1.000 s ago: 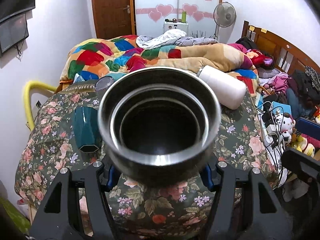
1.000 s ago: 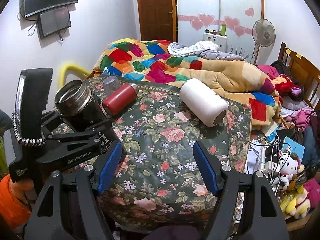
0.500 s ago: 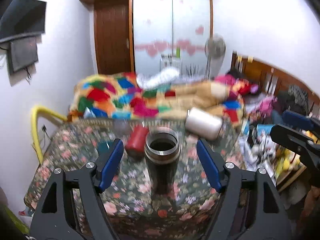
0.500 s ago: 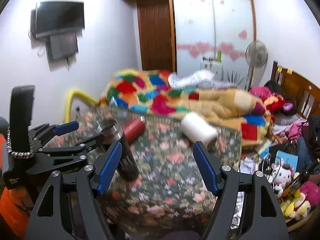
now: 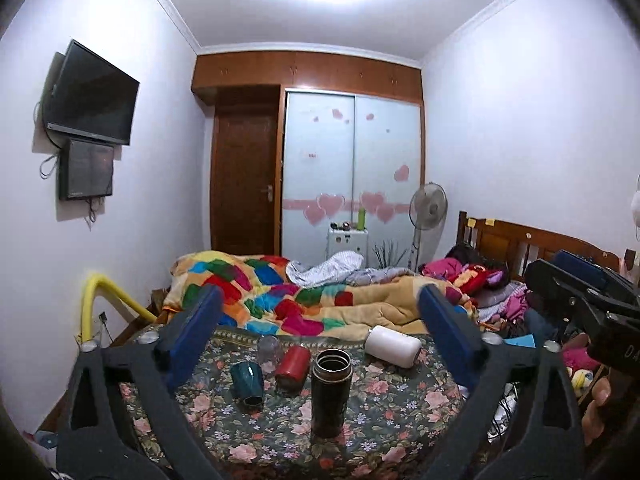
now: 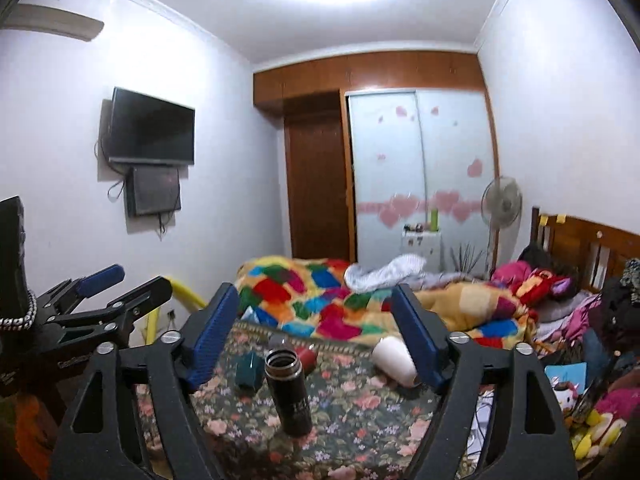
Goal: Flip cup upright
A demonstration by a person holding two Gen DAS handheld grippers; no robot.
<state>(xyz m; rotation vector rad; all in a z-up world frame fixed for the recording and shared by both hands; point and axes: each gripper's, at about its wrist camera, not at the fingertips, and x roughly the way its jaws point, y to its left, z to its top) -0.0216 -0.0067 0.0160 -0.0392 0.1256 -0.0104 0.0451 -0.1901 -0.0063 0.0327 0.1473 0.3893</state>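
Observation:
A black steel cup [image 5: 330, 392] stands upright, mouth up, on the floral table [image 5: 400, 408]; it also shows in the right wrist view [image 6: 289, 389]. My left gripper [image 5: 320, 340] is open and empty, pulled back and raised above the table. My right gripper [image 6: 316, 340] is open and empty, also back from the table. The left gripper also shows at the left of the right wrist view [image 6: 120, 284]. The right gripper shows at the right edge of the left wrist view [image 5: 576, 276].
On the table lie a teal cup [image 5: 248, 382], a red cup [image 5: 293, 365], a clear glass [image 5: 268, 347] and a white cup [image 5: 393, 346]. A bed with a patchwork quilt [image 5: 280, 296] is behind. Clutter and toys [image 6: 592, 420] sit at the right.
My left gripper let go of the black cup, which now stands upright on the table. Both grippers drew back and tilted up.

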